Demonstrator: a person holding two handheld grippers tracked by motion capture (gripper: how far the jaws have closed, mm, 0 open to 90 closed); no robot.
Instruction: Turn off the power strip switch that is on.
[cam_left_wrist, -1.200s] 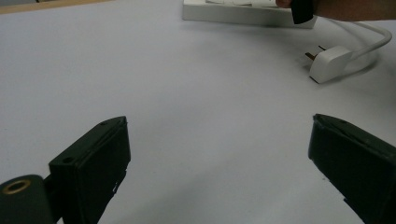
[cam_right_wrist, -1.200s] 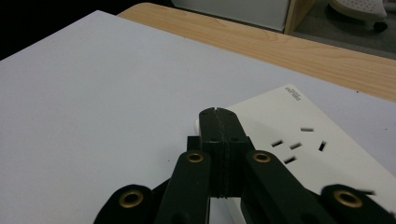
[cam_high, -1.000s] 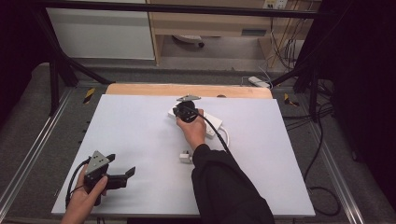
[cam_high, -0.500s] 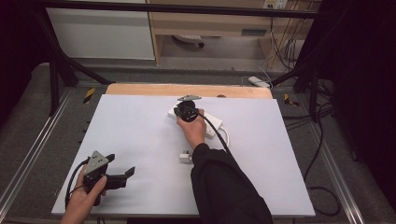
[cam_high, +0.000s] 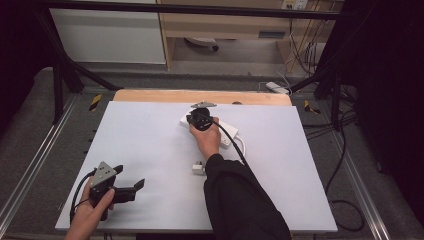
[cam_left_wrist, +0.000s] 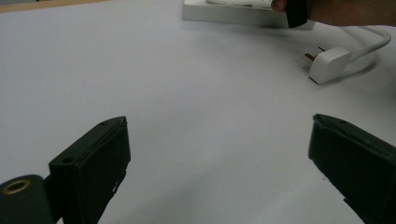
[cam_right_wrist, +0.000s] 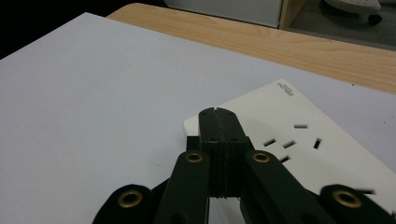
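A white power strip (cam_high: 224, 133) lies at the far middle of the white table; its socket slots (cam_right_wrist: 290, 140) face up. My right gripper (cam_high: 197, 121) is over the strip's left end, jaws pressed together with nothing visible between them, tips (cam_right_wrist: 218, 115) at the strip's edge. The strip's white plug (cam_high: 198, 168) lies loose on the table beside the person's right forearm, prongs out (cam_left_wrist: 327, 64), its white cable (cam_left_wrist: 373, 39) curving away. My left gripper (cam_high: 130, 178) rests near the front left corner, jaws wide apart (cam_left_wrist: 217, 154) and empty, pointing toward the plug.
The white tabletop (cam_high: 150, 140) has a wooden strip (cam_high: 200, 96) along its far edge. Metal rails (cam_high: 30, 165) run down both sides. A black cable (cam_high: 235, 145) trails from the right gripper along the forearm. Shelving and floor cables lie beyond the table.
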